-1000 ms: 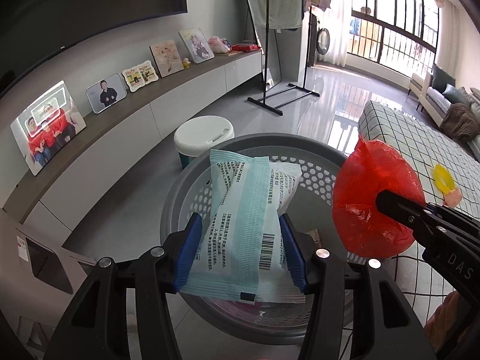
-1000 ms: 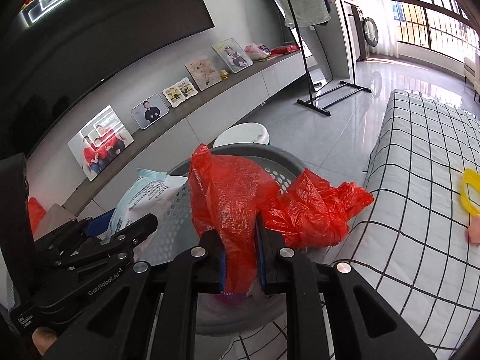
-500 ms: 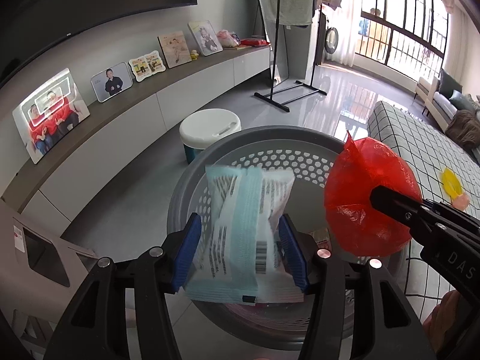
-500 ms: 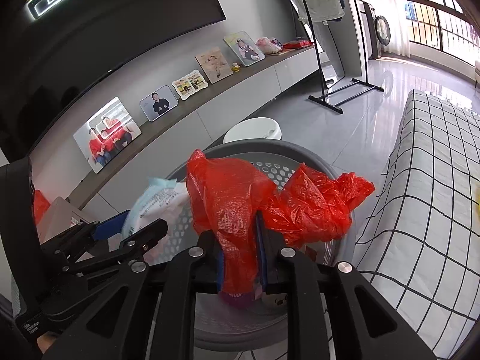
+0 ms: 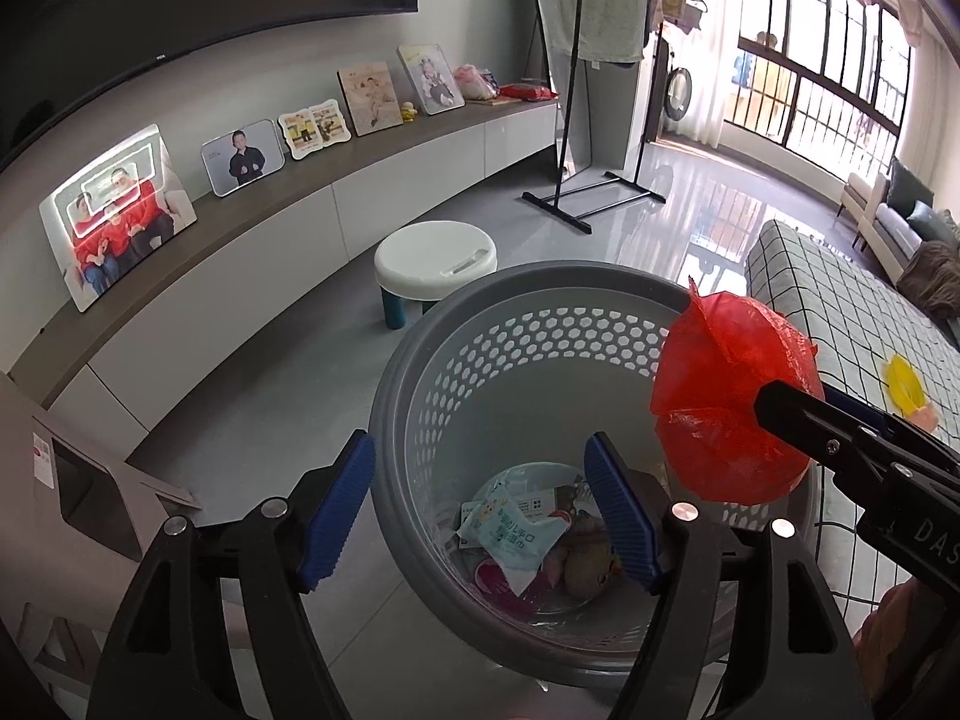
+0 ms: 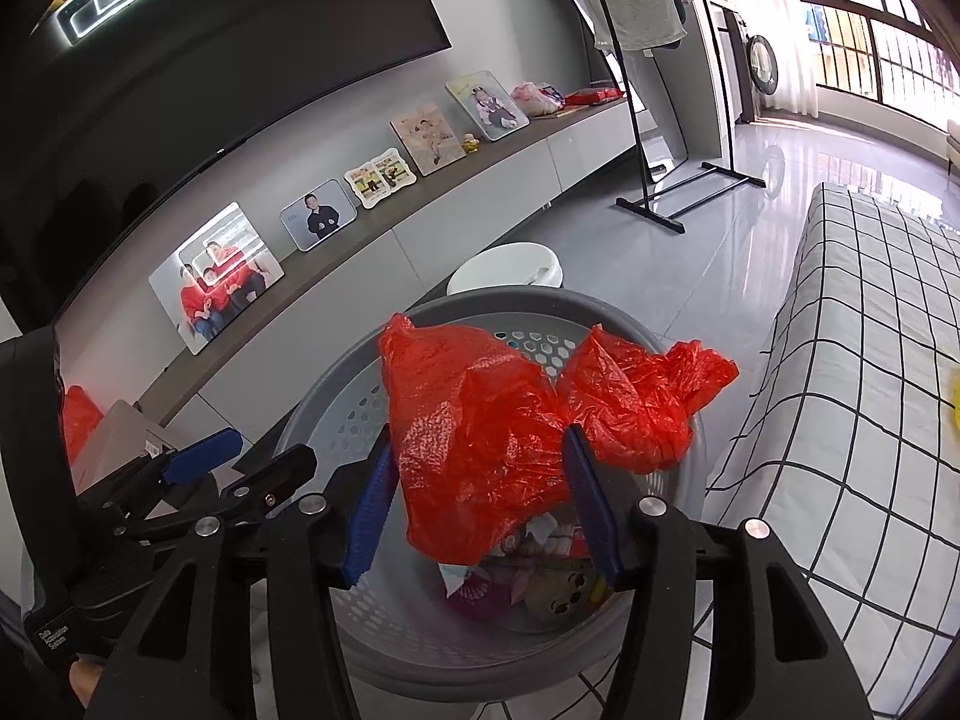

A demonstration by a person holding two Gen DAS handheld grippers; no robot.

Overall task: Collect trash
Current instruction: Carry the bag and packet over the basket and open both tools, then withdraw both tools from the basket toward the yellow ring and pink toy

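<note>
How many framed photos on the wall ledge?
5, in a row along the ledge: large family photo nearest, portrait, scalloped double frame, child photo, baby portrait farthest. More may be hidden beyond.

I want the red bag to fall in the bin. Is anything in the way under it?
Nothing visible blocks it. The red plastic bag hangs between the open pads of the right gripper, whose jaws have just been opening, right above the open grey basket. Below it lies only trash already in the bottom.
</note>
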